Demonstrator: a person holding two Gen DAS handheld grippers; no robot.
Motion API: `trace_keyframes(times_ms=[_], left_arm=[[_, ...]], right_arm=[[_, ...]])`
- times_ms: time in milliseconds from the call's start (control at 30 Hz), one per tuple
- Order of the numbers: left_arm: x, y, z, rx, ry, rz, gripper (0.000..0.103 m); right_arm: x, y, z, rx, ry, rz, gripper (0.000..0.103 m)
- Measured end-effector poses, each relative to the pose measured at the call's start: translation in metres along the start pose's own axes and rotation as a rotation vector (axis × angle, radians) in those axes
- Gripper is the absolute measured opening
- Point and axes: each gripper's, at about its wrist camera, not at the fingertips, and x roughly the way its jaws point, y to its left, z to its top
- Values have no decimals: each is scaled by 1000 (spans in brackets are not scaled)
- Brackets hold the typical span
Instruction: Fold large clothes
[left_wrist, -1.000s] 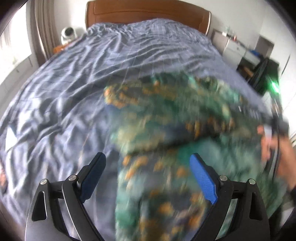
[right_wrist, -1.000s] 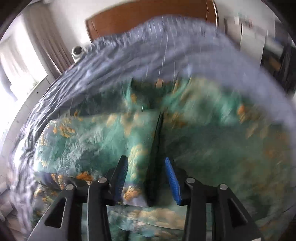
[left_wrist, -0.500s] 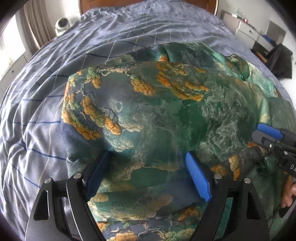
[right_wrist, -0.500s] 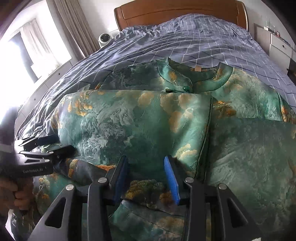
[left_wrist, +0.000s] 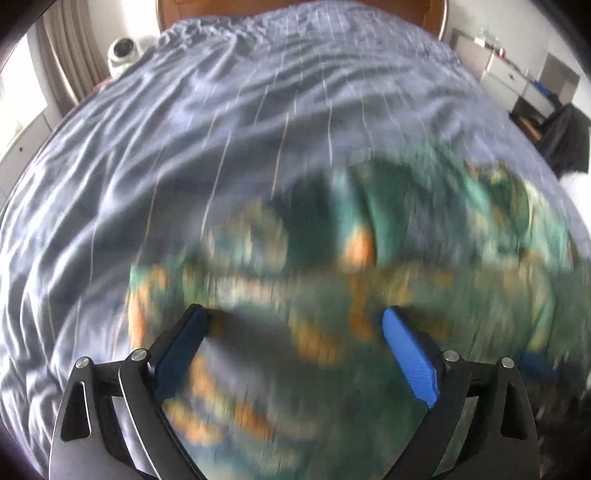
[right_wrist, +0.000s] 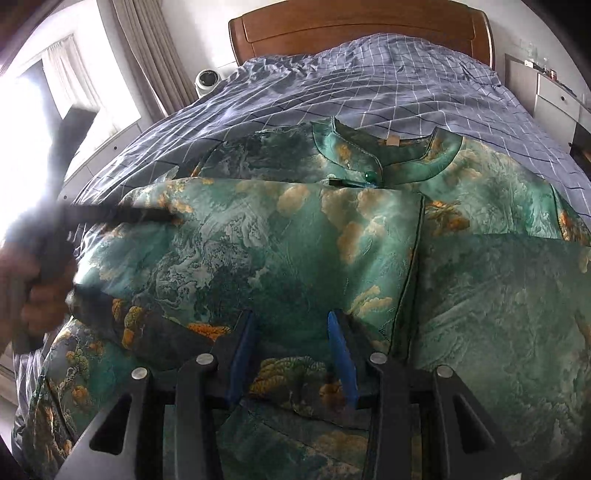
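A large green garment (right_wrist: 295, 240) with an orange and white landscape print lies on the bed, collar toward the headboard, with its left part folded over the middle. In the left wrist view it (left_wrist: 369, 295) is blurred by motion. My left gripper (left_wrist: 295, 339) is open and empty above the garment's left part. It also shows in the right wrist view (right_wrist: 110, 216), blurred, over the garment's left edge. My right gripper (right_wrist: 291, 332) is open, its jaws a moderate gap apart, low over the garment's near fold with nothing between them.
The bed has a blue checked cover (right_wrist: 369, 81) and a wooden headboard (right_wrist: 362, 26). A white round device (right_wrist: 207, 79) sits by the curtains at the left. White drawers (right_wrist: 554, 99) and dark items (left_wrist: 565, 136) stand on the right.
My left gripper has lifted and pulled back from the garment, moving fast and staying open. My right gripper has hardly moved and stays open over the near fold.
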Motion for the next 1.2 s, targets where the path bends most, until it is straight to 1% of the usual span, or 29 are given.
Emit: trace_keyframes(times_ms=[67,100,133,200,267,333,400,433,467,533,600,667,700,733,767,800,867,933,967,1000,1033,1200], left_arm=[[3,2,6,-21,-8,-18,96],[8,4,5,-35,13,-26,96],[12,7,1,-51,31,-33,96],[9,10,-10,-82,37,-60,96],[-4,9,-27,-67,20,-64,95],[-22,4,-52,-28,-2,-66,95],[-36,0,-70,0,-13,-60,95],[-46,-2,-84,17,-15,-56,95],[-51,-3,-90,25,-12,-58,95],[-69,-5,-111,35,3,-87,95],[-91,-9,-133,58,3,-104,95],[-117,-15,-158,91,-5,-127,95],[-130,-18,-170,104,-23,-131,95],[-142,-23,-181,117,-40,-132,95],[-157,-28,-194,136,-62,-127,95],[-166,-32,-202,150,-82,-117,95],[-188,-40,-223,173,-126,-78,97],[-204,-47,-242,178,-161,-38,99],[-208,-48,-249,173,-166,-26,99],[-211,-49,-257,158,-164,-14,99],[-213,-48,-261,145,-158,-14,99],[-216,-50,-276,103,-135,-54,99]], right_arm=[[1,-1,0,4,-2,4,40],[1,-1,0,4,-3,5,40],[0,-1,-1,4,-4,4,40],[0,-1,-2,3,-5,3,40],[0,-1,-2,4,-7,3,40],[0,-1,-2,6,-9,0,40],[0,0,-2,10,-10,-5,40],[0,0,-2,9,-9,-8,40],[-1,1,-1,9,-7,-11,40],[-4,2,0,12,1,-14,42],[-11,6,0,2,9,-36,42],[-25,13,-2,-25,11,-70,43],[-37,16,-4,-39,-3,-82,45],[-50,20,-7,-48,-18,-84,53],[-62,22,-11,-51,-33,-81,57],[-74,23,-15,-51,-42,-78,65],[-99,27,-28,-59,-44,-68,66],[-116,28,-42,-75,-26,-66,70],[-130,28,-54,-84,-20,-75,72],[-140,27,-64,-87,-24,-84,75],[-152,26,-75,-88,-35,-96,76],[-201,7,-128,-50,-68,-181,77]])
